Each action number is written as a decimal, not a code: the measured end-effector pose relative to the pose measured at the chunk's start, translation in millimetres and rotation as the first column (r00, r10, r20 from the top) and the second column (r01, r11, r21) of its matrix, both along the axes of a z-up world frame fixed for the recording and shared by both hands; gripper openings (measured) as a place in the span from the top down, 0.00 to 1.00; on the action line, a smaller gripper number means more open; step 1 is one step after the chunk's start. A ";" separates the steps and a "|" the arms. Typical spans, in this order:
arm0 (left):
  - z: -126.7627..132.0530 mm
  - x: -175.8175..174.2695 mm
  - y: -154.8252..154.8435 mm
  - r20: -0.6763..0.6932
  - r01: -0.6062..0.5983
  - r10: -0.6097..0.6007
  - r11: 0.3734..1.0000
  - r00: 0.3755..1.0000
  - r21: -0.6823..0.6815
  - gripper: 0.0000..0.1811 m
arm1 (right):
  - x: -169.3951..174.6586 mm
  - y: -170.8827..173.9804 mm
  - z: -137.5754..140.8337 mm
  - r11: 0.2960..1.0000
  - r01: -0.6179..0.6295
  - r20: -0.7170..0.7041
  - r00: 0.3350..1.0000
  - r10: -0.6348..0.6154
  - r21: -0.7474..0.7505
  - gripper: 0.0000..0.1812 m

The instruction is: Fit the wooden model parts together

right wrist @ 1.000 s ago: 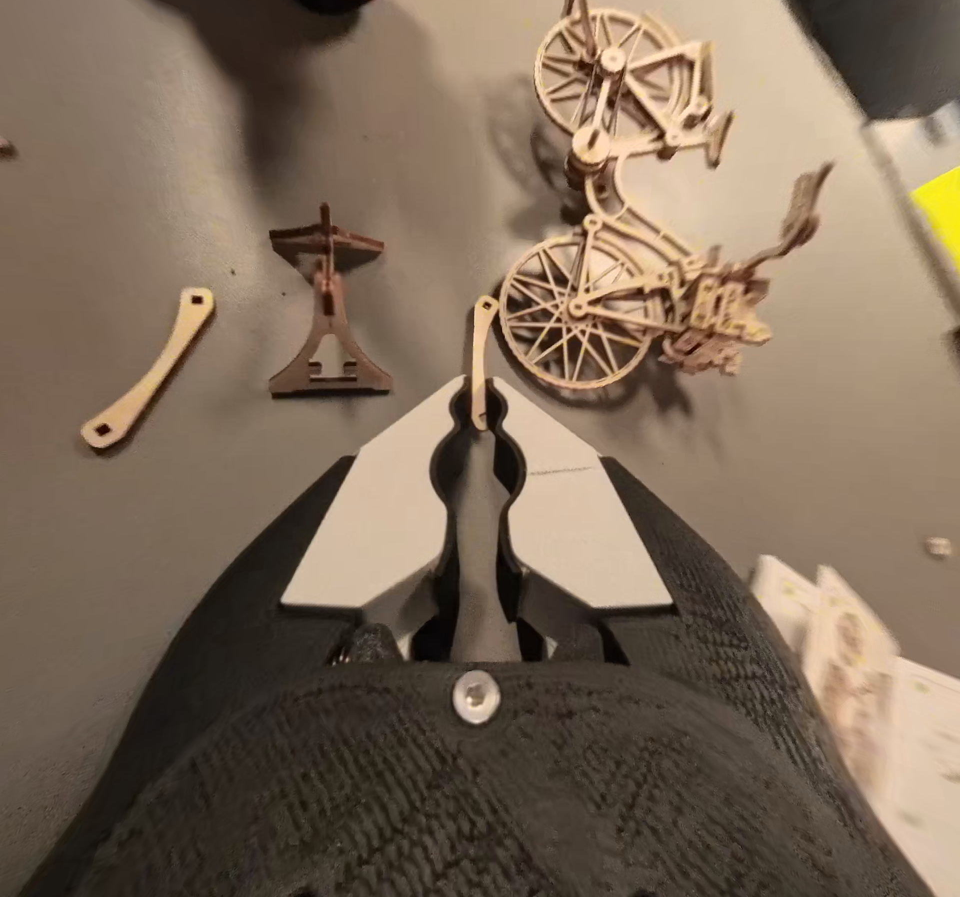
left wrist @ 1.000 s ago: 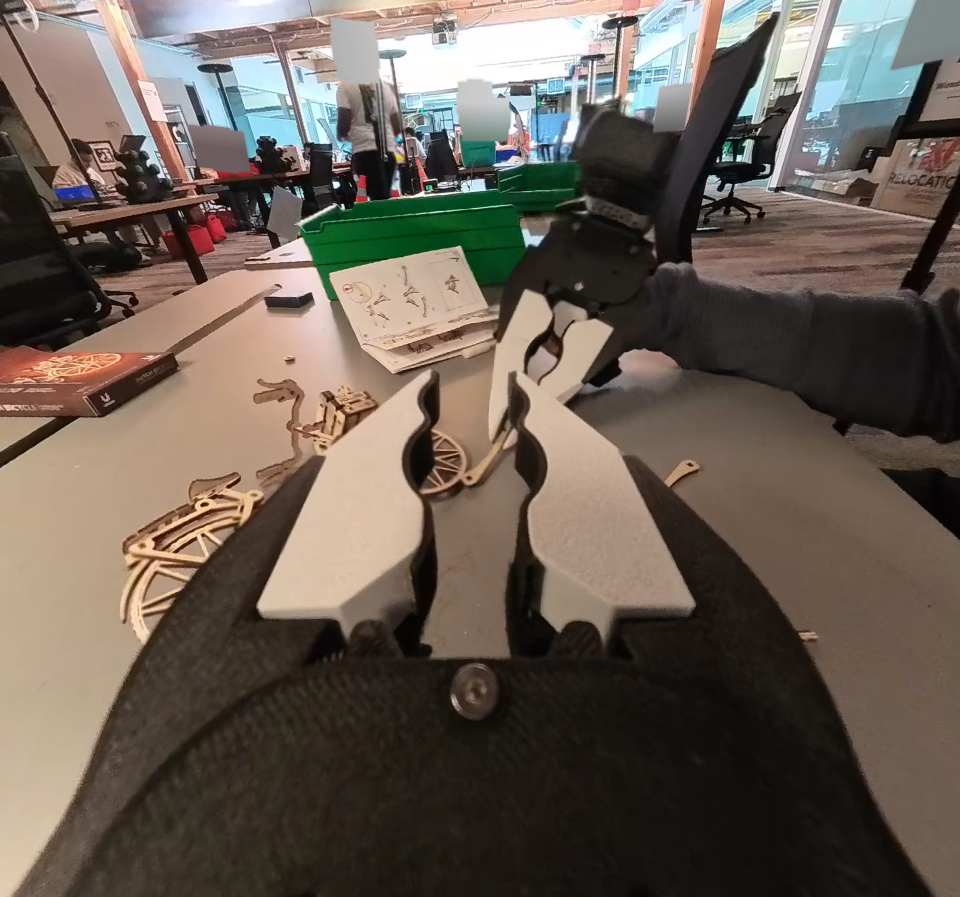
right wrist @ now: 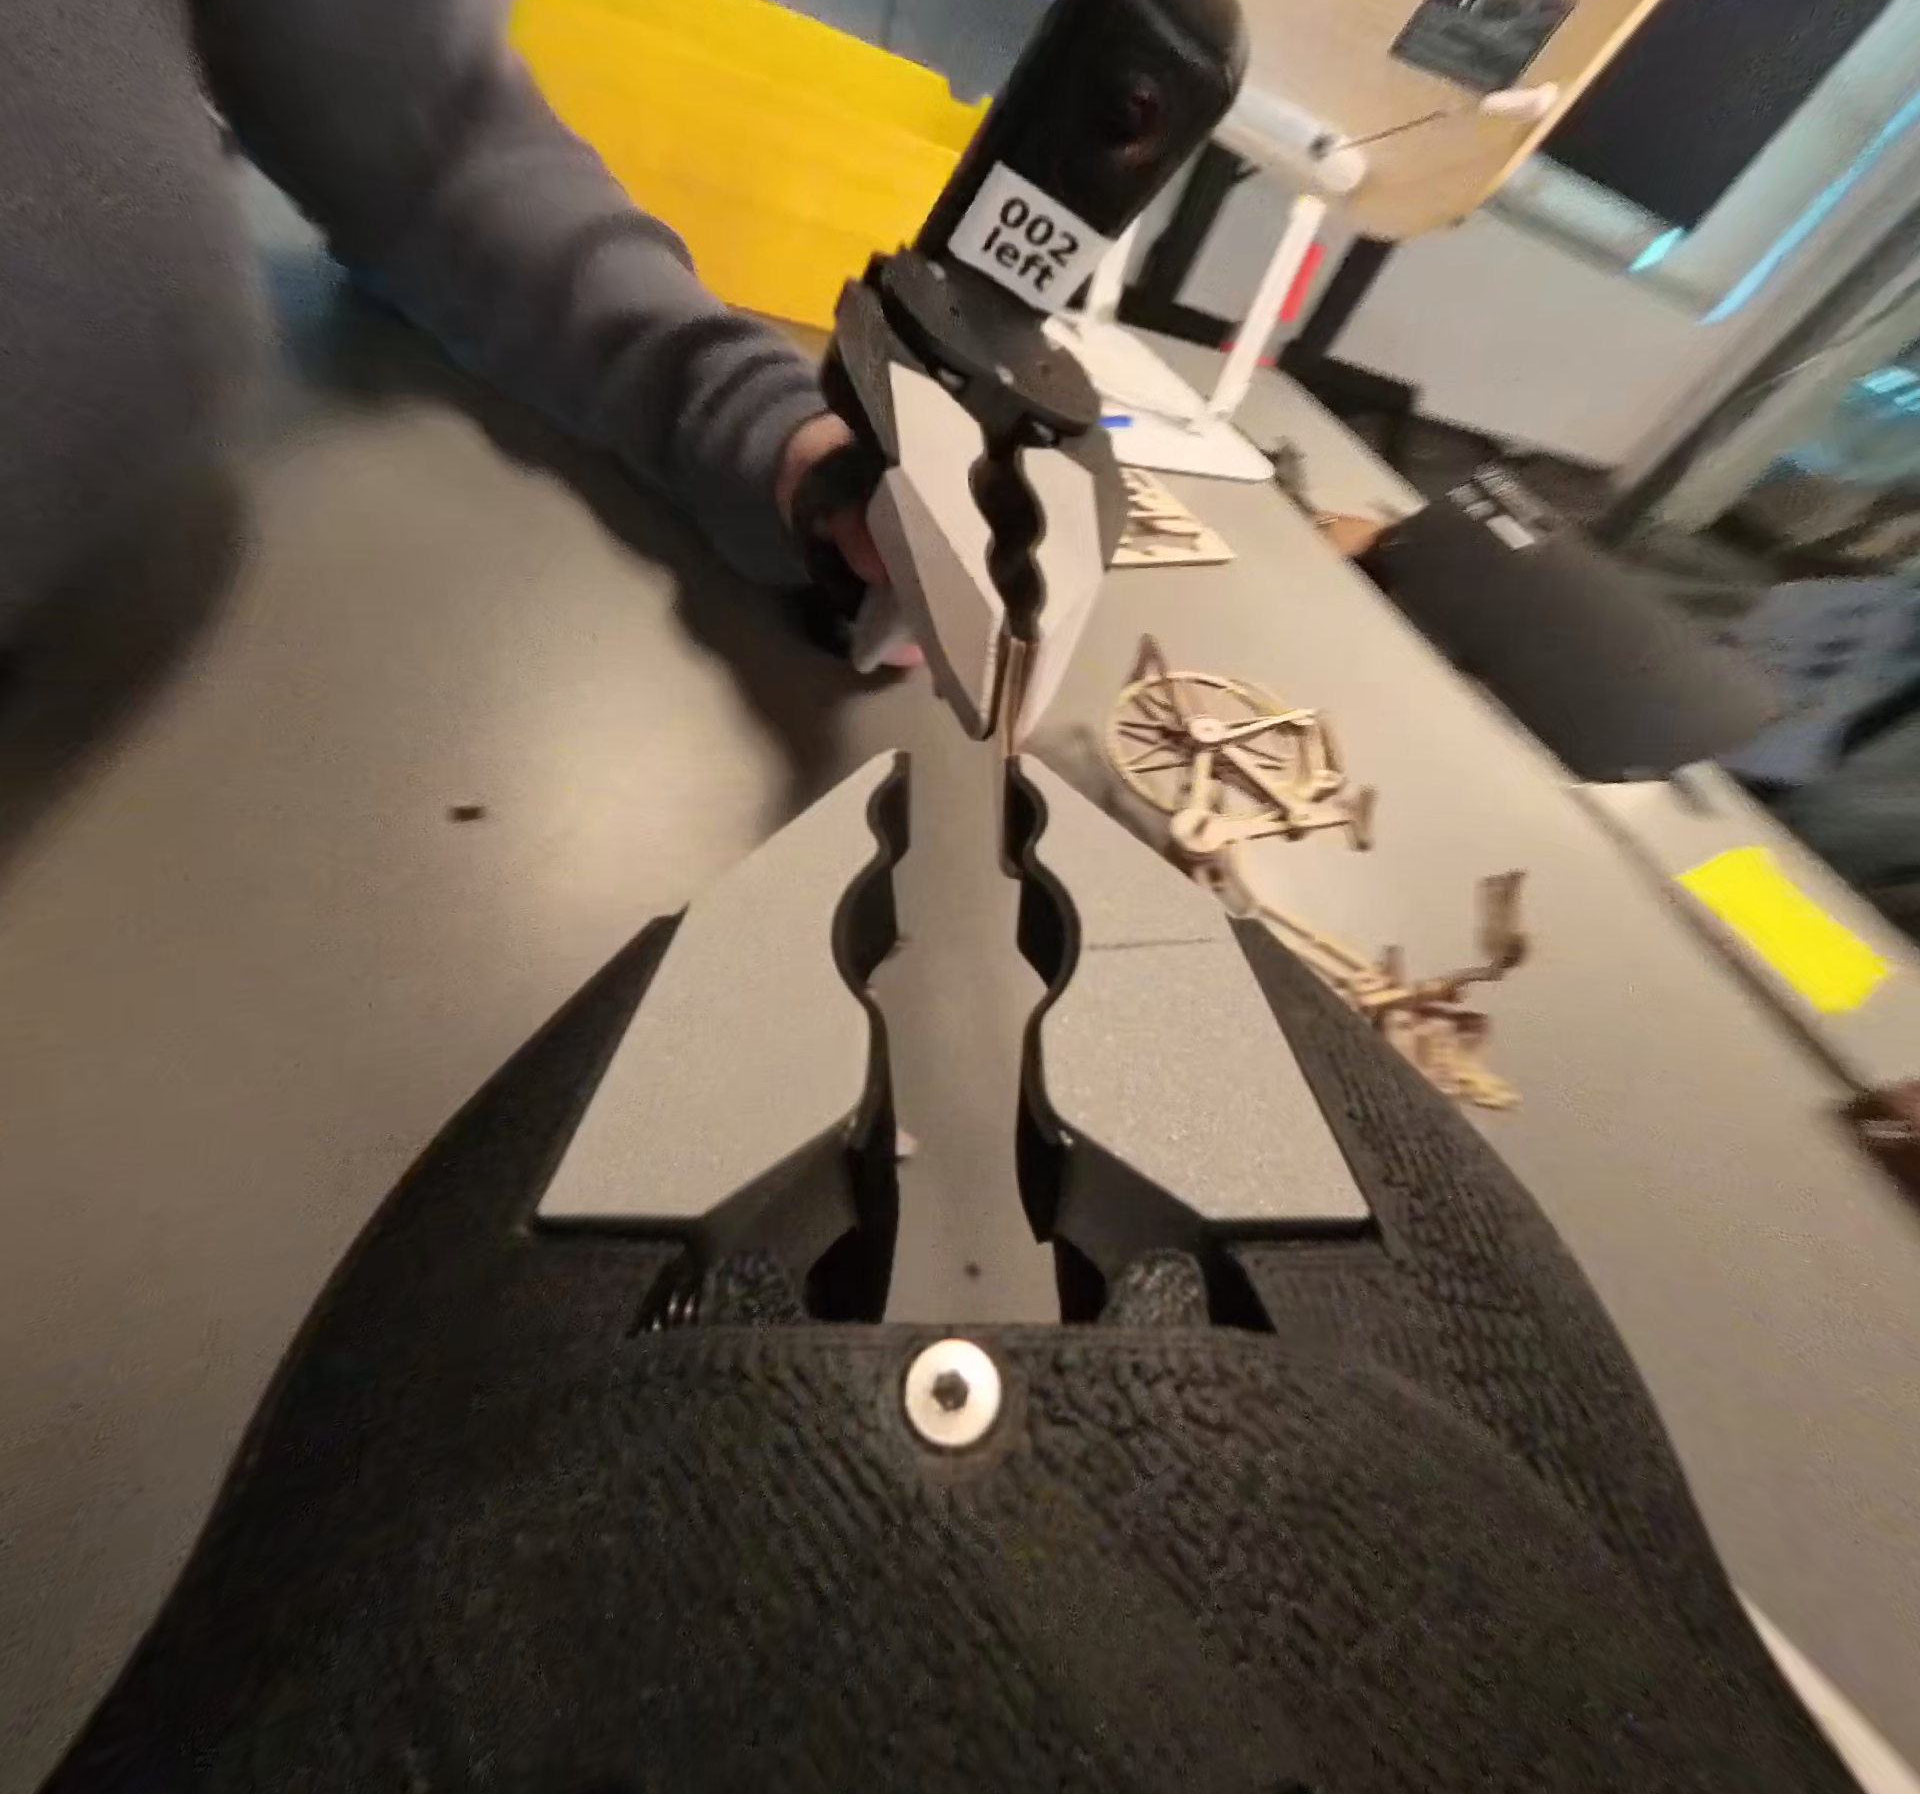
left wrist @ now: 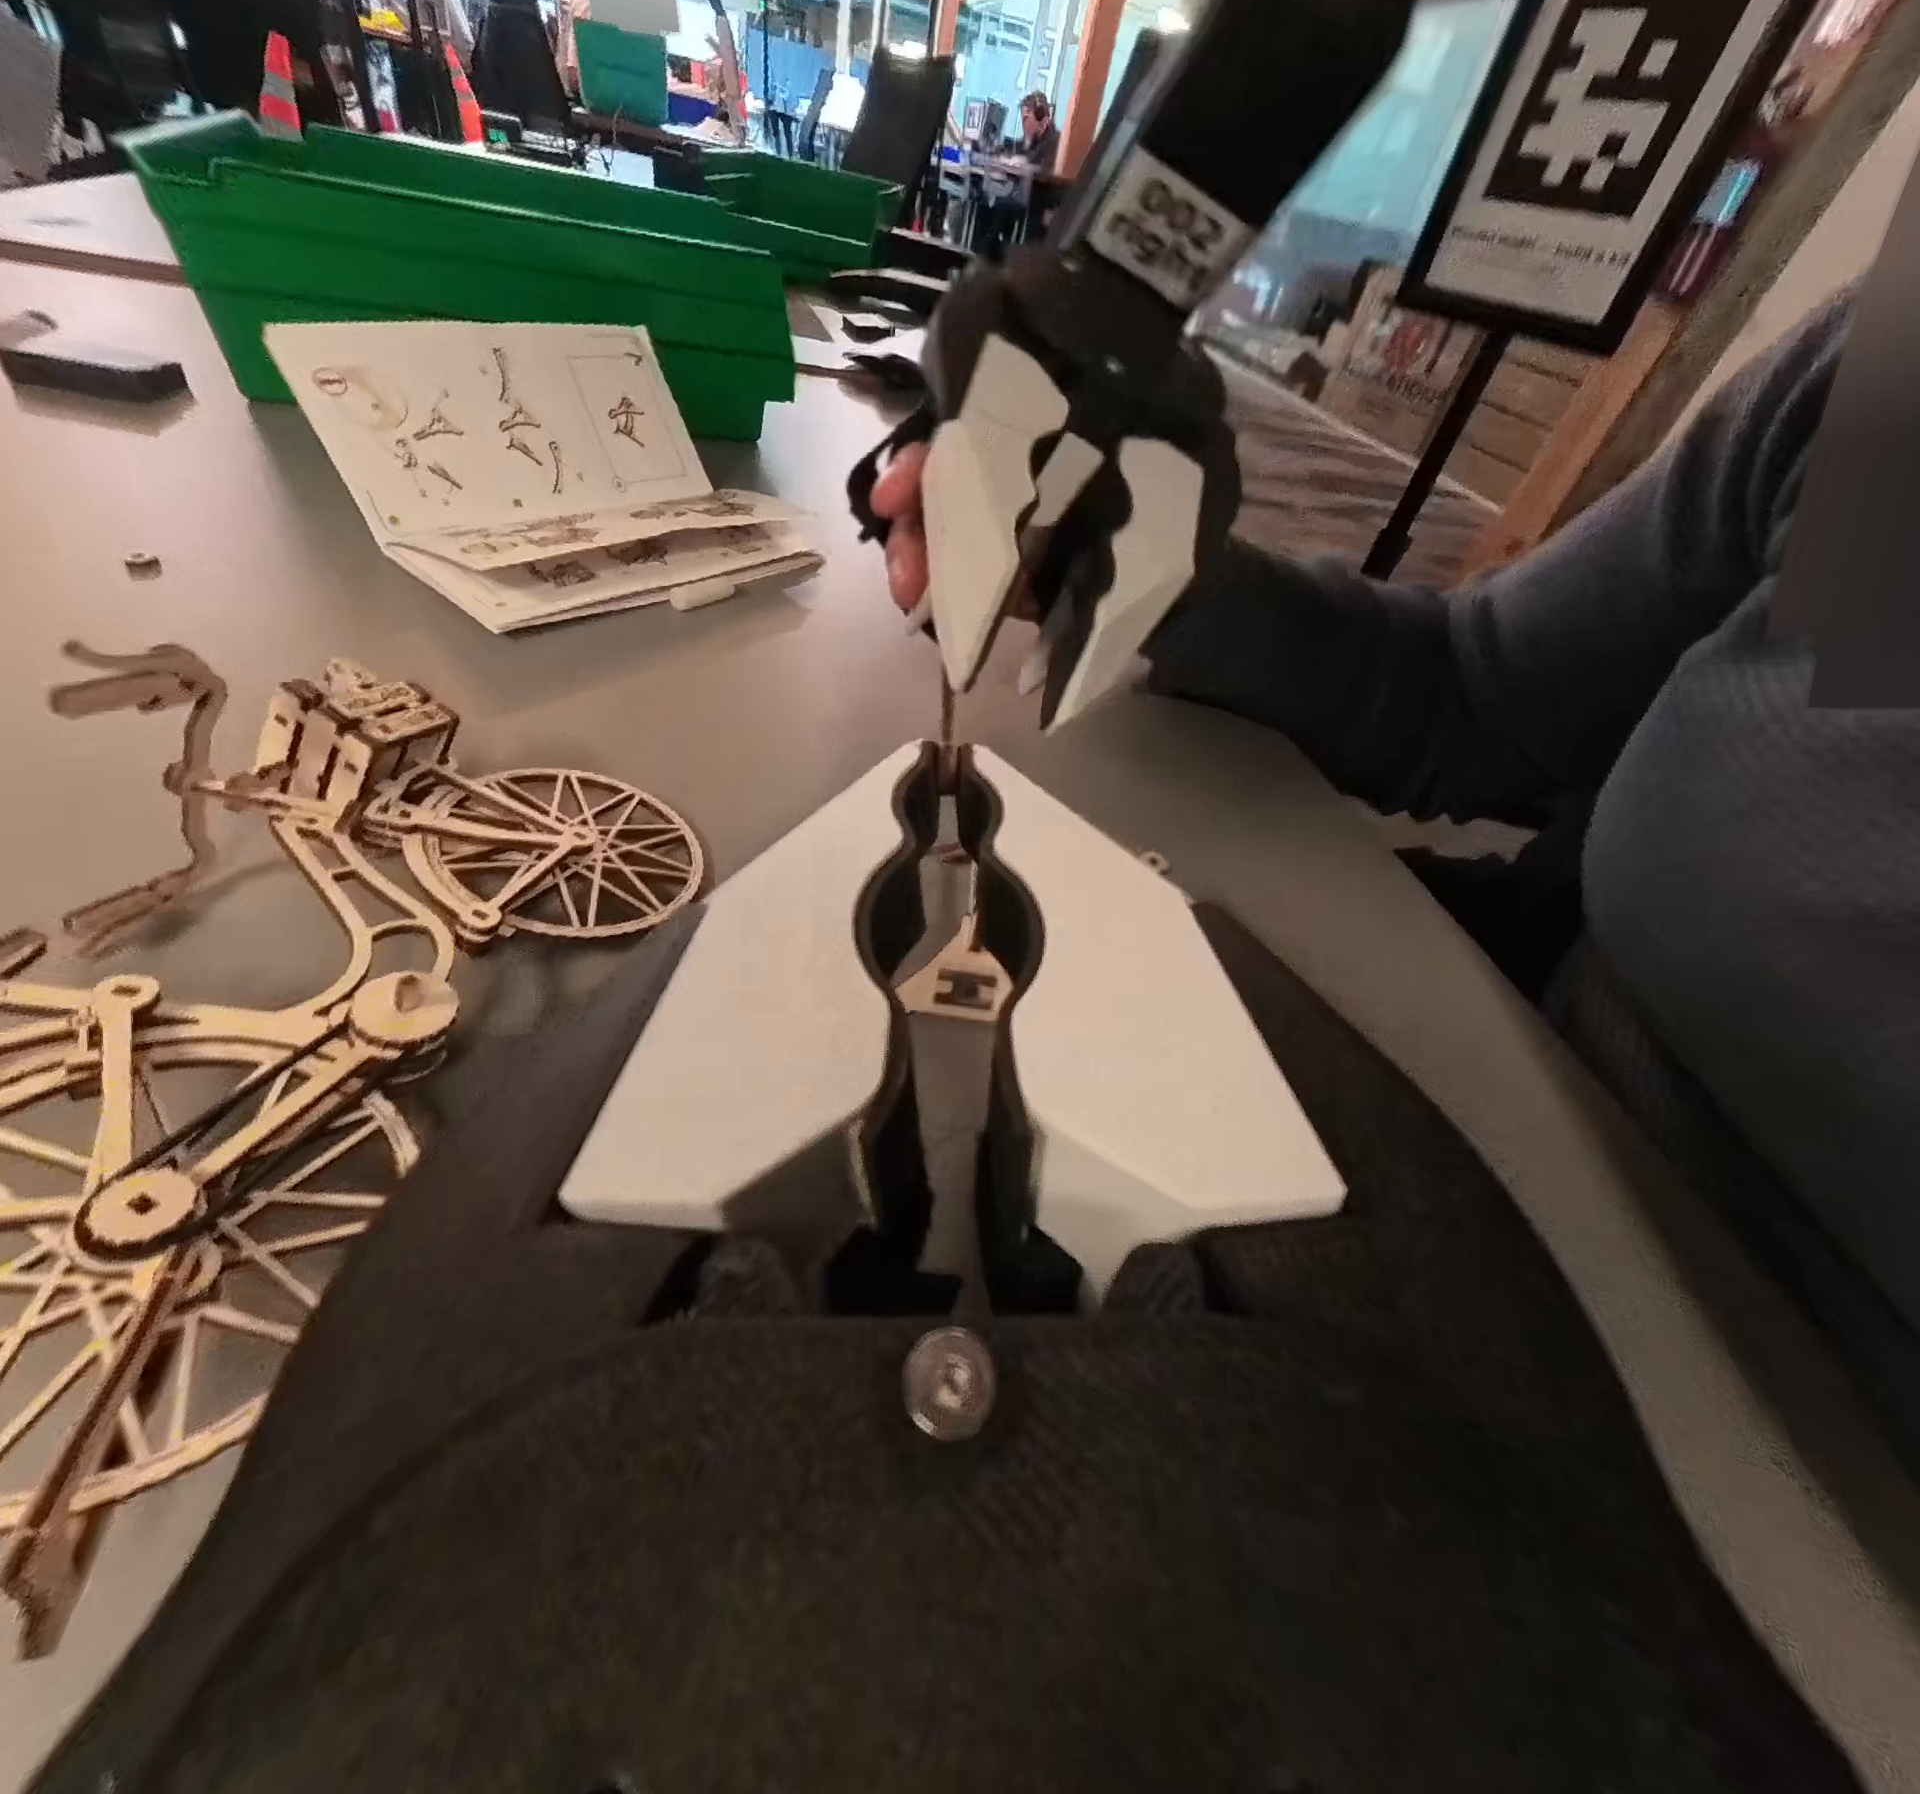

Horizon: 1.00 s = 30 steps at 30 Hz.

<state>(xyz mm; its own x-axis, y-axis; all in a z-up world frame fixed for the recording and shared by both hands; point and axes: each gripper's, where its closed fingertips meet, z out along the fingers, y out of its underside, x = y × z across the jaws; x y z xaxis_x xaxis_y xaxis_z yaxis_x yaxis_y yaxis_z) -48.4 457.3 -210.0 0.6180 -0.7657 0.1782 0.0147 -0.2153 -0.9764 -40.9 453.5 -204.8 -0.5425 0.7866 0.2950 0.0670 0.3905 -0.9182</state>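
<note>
Table [left wrist: 727, 684] first: grey, wide, and the whole job sits over it. The bike model [left wrist: 436, 871] lies flat on its left part, well apart from both tools.

L gripper [left wrist: 948, 762] is clamped tight on the wooden part [left wrist: 956, 986], a thin flat piece held edge-up, its top just poking past the tips. R gripper [right wrist: 954, 778] is spread partway w/ nothing in it. The part's edge [right wrist: 1006, 705] sits just beside its right finger, not pinched.

Biggest risk, I'd say: R closes off-centre. The part is nearer one finger than the other, so a squeeze could shove it sideways and twist it in L's grip.

Next: thin ply, prob. brittle. If both tools bite and pull at diff. angles, it could snap or splinter.

Smaller: L holds only a narrow strip at the tips. If it lets go early, the piece drops to the table, maybe onto the model.

Smallest: motion blur in both views, so alignment is hard to judge rn.

Containers: stacked green bins [left wrist: 468, 279] at the far side, behind the open instruction booklet [left wrist: 520, 466]; contents not visible from here. Yellow bin [right wrist: 727, 113] behind the person's sleeve in the R view; can't see inside either. No model parts visible in any of them.
</note>
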 end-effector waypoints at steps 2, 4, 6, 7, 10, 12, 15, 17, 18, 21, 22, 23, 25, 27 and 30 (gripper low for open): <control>-3.1 5.8 -2.9 -0.062 0.014 -0.012 0.999 0.998 0.033 0.99 | 3.1 -0.3 1.5 0.999 -0.023 0.006 1.000 0.023 -0.049 0.96; -4.5 9.5 -5.2 -0.105 0.022 -0.015 0.998 0.994 0.065 0.99 | 5.3 -0.5 4.4 0.997 -0.033 -0.005 0.999 0.033 -0.069 1.00; -3.7 11.2 -6.9 -0.126 0.028 -0.015 0.995 0.992 0.098 0.99 | 4.8 3.6 4.7 0.998 -0.010 -0.008 1.000 0.009 -0.069 0.98; -3.7 11.9 -7.7 -0.133 0.032 -0.017 0.994 0.991 0.107 0.99 | 5.0 4.8 3.7 0.998 -0.004 0.000 1.000 0.004 -0.070 0.93; -2.5 12.9 -9.5 -0.145 0.037 -0.017 0.990 0.989 0.136 0.99 | 8.0 2.7 2.3 0.995 -0.028 0.029 0.999 0.031 -0.098 0.94; -1.8 12.9 -10.2 -0.146 0.038 -0.017 0.989 0.989 0.146 0.99 | 9.1 5.3 0.7 0.996 -0.020 0.032 0.999 0.022 -0.084 0.94; -0.8 12.5 -10.5 -0.142 0.037 -0.015 0.988 0.990 0.153 0.99 | 13.4 6.3 -1.0 0.995 -0.030 0.053 0.998 0.035 -0.091 0.95; -0.2 12.3 -10.6 -0.137 0.037 -0.016 0.988 0.990 0.153 0.99 | 15.8 6.6 -2.2 0.995 -0.038 0.064 0.997 0.045 -0.096 0.96; 0.0 12.1 -10.7 -0.135 0.037 -0.016 0.988 0.991 0.153 0.99 | 16.7 6.9 -2.6 0.995 -0.041 0.065 0.997 0.047 -0.095 0.98; 0.0 12.1 -10.8 -0.132 0.039 -0.019 0.988 0.991 0.151 0.99 | 18.2 6.8 -2.8 0.994 -0.048 0.067 0.996 0.055 -0.101 0.99; -0.1 12.3 -10.8 -0.134 0.039 -0.019 0.988 0.991 0.151 0.99 | 18.2 6.7 -3.6 0.994 -0.049 0.071 0.996 0.056 -0.099 0.99; -0.4 12.4 -10.9 -0.136 0.040 -0.019 0.988 0.991 0.152 0.99 | 18.2 6.6 -4.7 0.994 -0.050 0.075 0.996 0.057 -0.095 0.99; -0.5 12.8 -11.2 -0.137 0.042 -0.021 0.987 0.990 0.153 0.99 | 18.3 5.4 -4.8 0.994 -0.055 0.075 0.995 0.062 -0.096 0.99; -0.6 12.9 -11.4 -0.138 0.044 -0.023 0.987 0.990 0.152 0.99 | 18.0 5.3 -4.9 0.994 -0.054 0.076 0.995 0.061 -0.098 0.99; 0.1 12.5 -11.3 -0.131 0.043 -0.023 0.988 0.991 0.151 0.99 | 17.6 5.3 -4.0 0.995 -0.049 0.069 0.996 0.055 -0.091 1.00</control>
<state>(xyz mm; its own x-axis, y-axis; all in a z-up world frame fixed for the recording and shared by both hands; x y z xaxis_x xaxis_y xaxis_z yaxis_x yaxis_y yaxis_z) -35.9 446.0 -209.9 0.6017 -0.7984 -0.0223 -0.1175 -0.0609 -0.9912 -23.3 458.9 -208.8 -0.6002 0.7782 0.1846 0.1150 0.3124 -0.9430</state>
